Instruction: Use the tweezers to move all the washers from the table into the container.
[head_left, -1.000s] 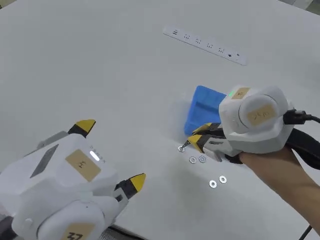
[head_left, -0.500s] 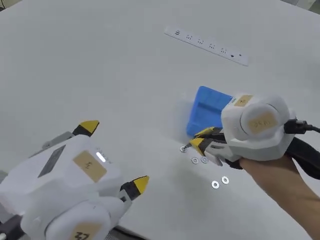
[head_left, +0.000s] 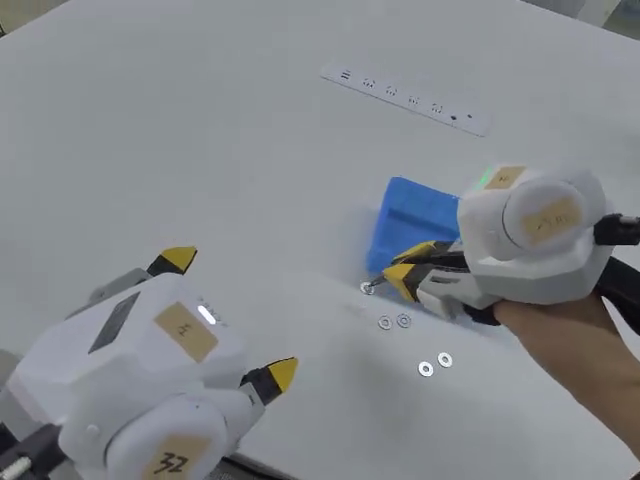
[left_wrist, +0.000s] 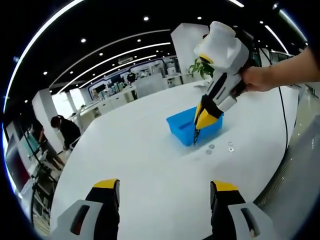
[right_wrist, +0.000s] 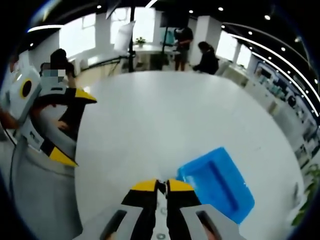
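Currently the work sits in the carry part of a pick: the right gripper (head_left: 406, 264), held in a hand (head_left: 560, 345), has its jaws clenched on the tweezers (head_left: 374, 284), and the tweezer tip hangs just above the table (head_left: 200, 120) beside the near left corner of the blue container (head_left: 415, 215). Something small and pale sits at that tip, and I judge it to be a washer pinched there, though it is too small to be sure. Four washers (head_left: 385, 322) lie flat on the table in two loose pairs, one pair just below the tweezer tip and the other nearer the person, all of them outside the container; whether any lie inside it I cannot tell. In the left gripper view the tweezers (left_wrist: 195, 134) point down in front of the container (left_wrist: 181, 126), with the washers (left_wrist: 209, 151) scattered just beside it. The left gripper (head_left: 230, 316) hovers low and well apart from the work with its jaws spread wide, holding nothing. In the right gripper view the two yellow jaws meet, and the container (right_wrist: 217, 182) lies just ahead and to one side. A white power strip (head_left: 405, 97) lies on the far part of the table, out of the way. The next move, as I judge it, calls for carrying the tip over the container wall without loosening the squeeze, then easing the jaws so the piece drops inside, and after that returning for the nearest pair
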